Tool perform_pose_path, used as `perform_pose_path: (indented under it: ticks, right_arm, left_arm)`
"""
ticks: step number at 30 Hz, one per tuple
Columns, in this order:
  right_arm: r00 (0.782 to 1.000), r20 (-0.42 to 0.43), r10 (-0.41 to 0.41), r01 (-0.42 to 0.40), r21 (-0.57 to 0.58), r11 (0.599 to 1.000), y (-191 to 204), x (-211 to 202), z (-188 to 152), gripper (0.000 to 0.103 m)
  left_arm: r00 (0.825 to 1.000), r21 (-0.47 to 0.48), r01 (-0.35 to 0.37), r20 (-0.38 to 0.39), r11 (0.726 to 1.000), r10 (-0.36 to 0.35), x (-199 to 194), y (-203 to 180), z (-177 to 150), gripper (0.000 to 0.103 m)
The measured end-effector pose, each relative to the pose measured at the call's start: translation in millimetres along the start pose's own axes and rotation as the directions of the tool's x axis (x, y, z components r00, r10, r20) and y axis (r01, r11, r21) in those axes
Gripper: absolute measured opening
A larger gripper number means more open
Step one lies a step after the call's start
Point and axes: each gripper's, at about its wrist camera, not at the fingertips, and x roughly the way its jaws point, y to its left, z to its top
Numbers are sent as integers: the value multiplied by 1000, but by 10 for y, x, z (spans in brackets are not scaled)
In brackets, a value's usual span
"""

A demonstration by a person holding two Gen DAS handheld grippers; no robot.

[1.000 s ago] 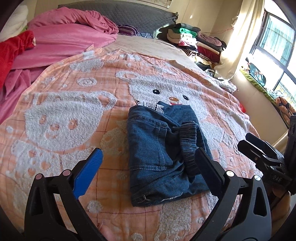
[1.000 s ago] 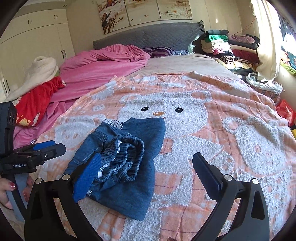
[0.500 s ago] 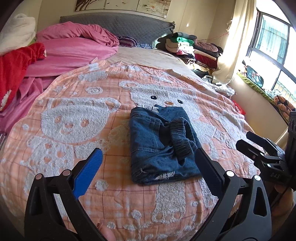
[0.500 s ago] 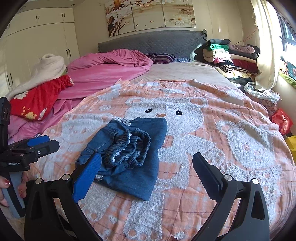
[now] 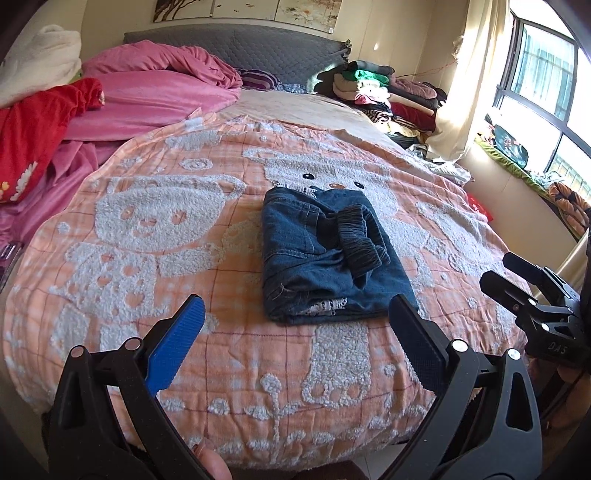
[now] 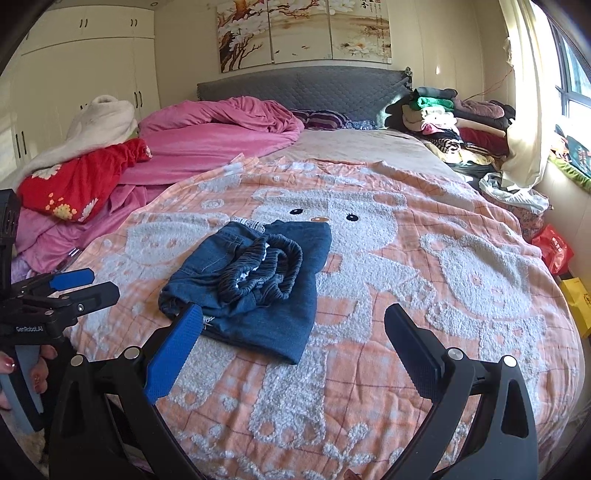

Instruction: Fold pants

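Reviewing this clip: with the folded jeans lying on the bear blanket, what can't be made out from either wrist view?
- Jeans: underside and inner layers hidden by the top fold, both views.
- White lace trim at the near edge: its garment is unclear, tucked in the folds.
- Left tool handle: cut off by the bottom edge.
- Right tool handle: likewise cut off.
- Wall painting: details too small.

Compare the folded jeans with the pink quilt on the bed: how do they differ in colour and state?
The jeans are dark blue denim; the pink quilt is bright pink. The jeans lie folded in a compact bundle on the bear blanket; the quilt lies rumpled and heaped near the headboard. Both rest on the bed.
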Motion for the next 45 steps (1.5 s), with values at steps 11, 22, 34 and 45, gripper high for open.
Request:
perform_pose_path:
  ticks: [11, 22, 34, 45]
  right_arm:
    - [999, -32, -21, 22, 38, 999, -14, -19, -265, 98]
    - [998, -59, -8, 11, 51, 999, 26, -3, -450, 98]
    - [997, -77, -3, 8, 70, 998, 6, 21, -522, 98]
    - [997, -83, 0, 6, 69, 998, 6, 39, -528, 98]
  left_arm:
    - [998, 0, -17, -54, 1000, 17, 53, 29, -281, 93]
    - [996, -25, -36, -77, 999, 34, 75, 109, -391, 93]
    - [995, -37, -39, -91, 999, 35, 86, 109, -446, 93]
    - [994, -40, -47, -96, 998, 43, 88, 114, -434, 93]
